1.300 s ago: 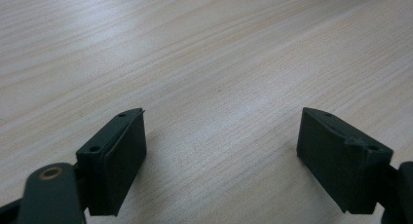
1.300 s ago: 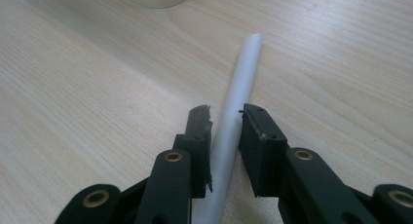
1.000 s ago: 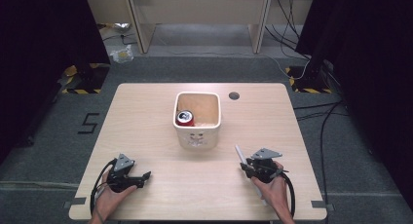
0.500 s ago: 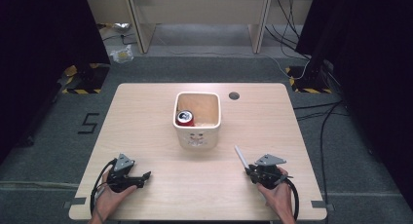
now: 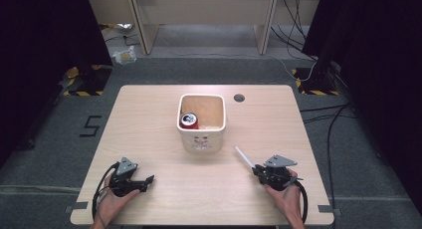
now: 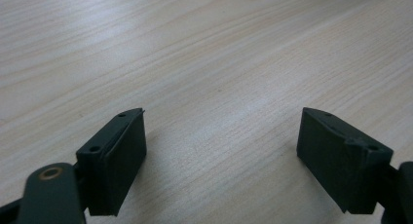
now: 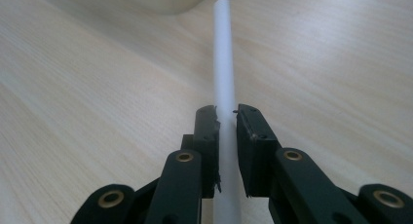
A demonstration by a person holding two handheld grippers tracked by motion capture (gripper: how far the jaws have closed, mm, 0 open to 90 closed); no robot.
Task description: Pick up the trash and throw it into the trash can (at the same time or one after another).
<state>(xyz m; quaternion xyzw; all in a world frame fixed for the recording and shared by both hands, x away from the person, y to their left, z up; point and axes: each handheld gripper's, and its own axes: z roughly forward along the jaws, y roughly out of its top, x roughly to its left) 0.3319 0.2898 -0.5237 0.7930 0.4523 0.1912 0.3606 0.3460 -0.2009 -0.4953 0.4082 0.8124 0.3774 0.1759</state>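
A plain white straw (image 7: pixel 224 63) — a smooth, matte, slender round tube — is pinched between the black jaws of the right gripper (image 7: pixel 226 118), which sits on the pale wood-grain table (image 5: pixel 149 114) to the right of and nearer the person than the cream square-sided bin (image 5: pixel 201 134). Its long axis runs straight out along the jaws, the free end pointing up toward the bin's near right corner. The left gripper (image 6: pixel 221 136) — resting left of the bin, near the table's front edge — has its jaws spread wide over bare wood, and a red can (image 5: pixel 189 120) lies inside the bin.
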